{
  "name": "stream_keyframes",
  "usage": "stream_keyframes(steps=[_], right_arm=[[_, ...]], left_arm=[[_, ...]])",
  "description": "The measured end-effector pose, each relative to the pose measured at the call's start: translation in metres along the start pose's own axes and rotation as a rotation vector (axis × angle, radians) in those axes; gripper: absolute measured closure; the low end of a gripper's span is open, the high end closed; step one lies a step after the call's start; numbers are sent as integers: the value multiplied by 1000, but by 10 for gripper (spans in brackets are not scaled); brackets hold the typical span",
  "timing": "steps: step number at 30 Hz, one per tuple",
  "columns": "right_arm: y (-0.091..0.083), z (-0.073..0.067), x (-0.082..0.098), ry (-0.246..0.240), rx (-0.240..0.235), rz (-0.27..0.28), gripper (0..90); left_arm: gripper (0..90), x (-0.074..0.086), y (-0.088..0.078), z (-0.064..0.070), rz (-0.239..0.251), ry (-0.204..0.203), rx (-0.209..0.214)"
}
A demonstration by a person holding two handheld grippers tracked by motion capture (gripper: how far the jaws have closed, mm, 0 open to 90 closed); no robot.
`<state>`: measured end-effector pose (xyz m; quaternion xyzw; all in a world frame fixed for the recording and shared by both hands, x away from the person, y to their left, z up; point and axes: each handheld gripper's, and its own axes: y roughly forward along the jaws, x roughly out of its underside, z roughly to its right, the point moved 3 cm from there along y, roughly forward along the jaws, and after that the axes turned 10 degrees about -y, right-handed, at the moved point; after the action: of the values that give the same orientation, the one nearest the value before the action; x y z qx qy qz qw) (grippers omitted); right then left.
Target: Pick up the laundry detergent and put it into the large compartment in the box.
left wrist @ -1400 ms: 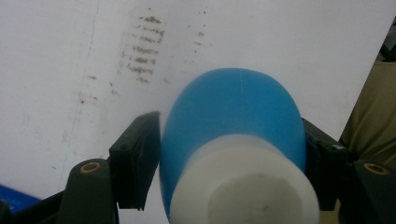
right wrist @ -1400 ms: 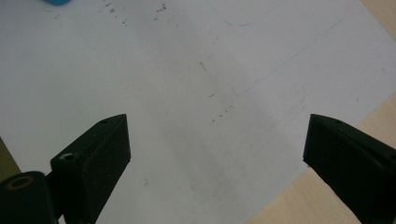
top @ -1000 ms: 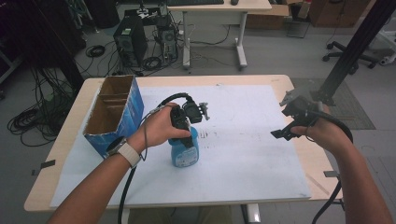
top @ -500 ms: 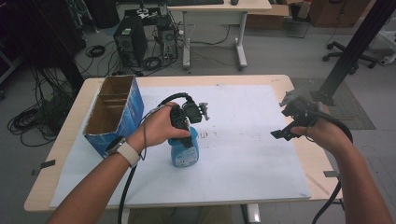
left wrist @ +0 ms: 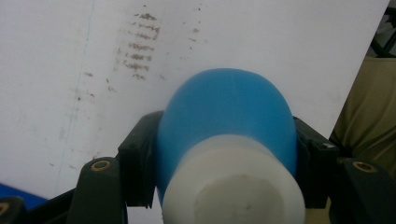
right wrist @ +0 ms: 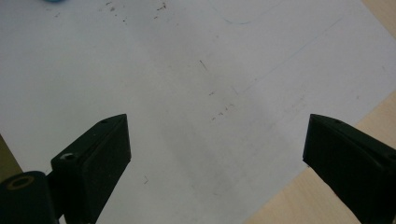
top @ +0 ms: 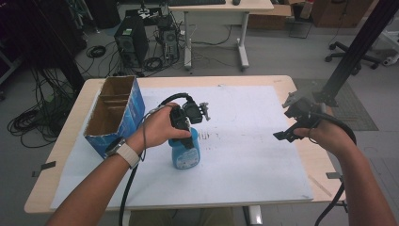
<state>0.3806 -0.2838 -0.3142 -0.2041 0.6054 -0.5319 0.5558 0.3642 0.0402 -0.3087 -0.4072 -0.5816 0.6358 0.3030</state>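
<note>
Blue plastic bottle [left wrist: 227, 122] with white cap stands upright on the white sheet [top: 254, 160], clamped at its neck between the left gripper [top: 186, 136] jaws. Right gripper [right wrist: 217, 154] jaws stand apart, well clear of it.

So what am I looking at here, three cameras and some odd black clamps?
Yes. A person holds a hand-worked clamp in each hand; no machine moves them. The wide picture comes from a camera above the wooden table, which is covered by a white paper sheet. The other two pictures come from cameras riding on each clamp. The left tool is shut on a blue plastic bottle with a white cap, which stands on the sheet. The right tool is open and holds nothing. An open blue cardboard box stands at the table's left.
</note>
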Motion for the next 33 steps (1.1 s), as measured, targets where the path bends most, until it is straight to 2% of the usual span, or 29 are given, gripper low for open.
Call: stream_keyframes(steps=[16,29,33], right_arm=[[-4,-2,-1,-4,5,6,78],[-9,-3,-1,-5,11,10,78],[-10,-3,-1,-6,12,12,78]], left_arm=[[372,6,-16,-3,-1,-50,-13],[372,8,-42,-4,17,-109,-33],[372,9,-51,-4,17,-139,-44]])
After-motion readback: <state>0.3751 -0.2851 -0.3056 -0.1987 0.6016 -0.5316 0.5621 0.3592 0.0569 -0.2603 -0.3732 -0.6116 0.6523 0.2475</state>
